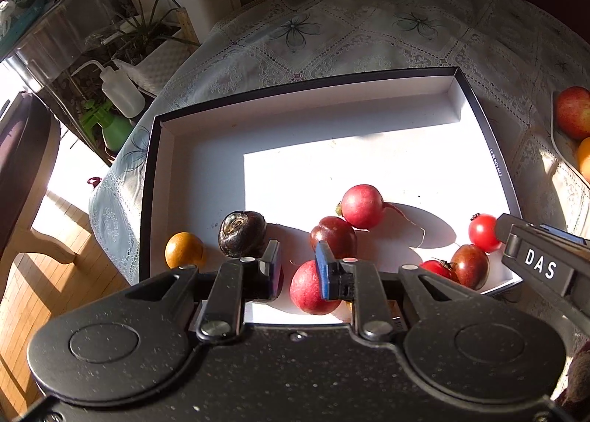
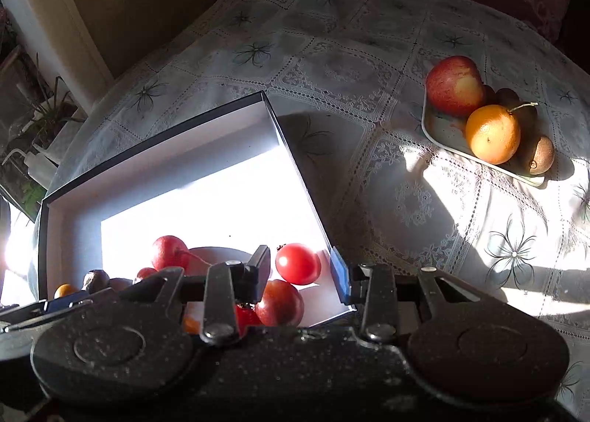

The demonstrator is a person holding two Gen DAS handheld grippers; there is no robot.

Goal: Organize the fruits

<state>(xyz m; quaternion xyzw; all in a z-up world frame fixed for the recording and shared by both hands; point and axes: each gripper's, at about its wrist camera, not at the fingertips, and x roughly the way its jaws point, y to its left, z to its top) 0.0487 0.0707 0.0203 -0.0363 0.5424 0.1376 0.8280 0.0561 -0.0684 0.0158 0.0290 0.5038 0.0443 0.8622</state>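
Along the box (image 1: 475, 119) near wall fruit crowds, far half bare

The left gripper (image 1: 297, 259) is a matt black body speckled with pale dust. Two broad rounded lobes, each with a raised disc on its face, flank a pair of straight link bars fixed by silver rivets at both ends. One of its fingers (image 1: 324, 267) carries a blue pad on its inner face; the other is black. The right gripper (image 2: 298, 270) has the same build: black lobes, riveted bars, a blue pad on one finger and a black one opposite. In the left wrist view its black side bears white raised letters reading "DAS".
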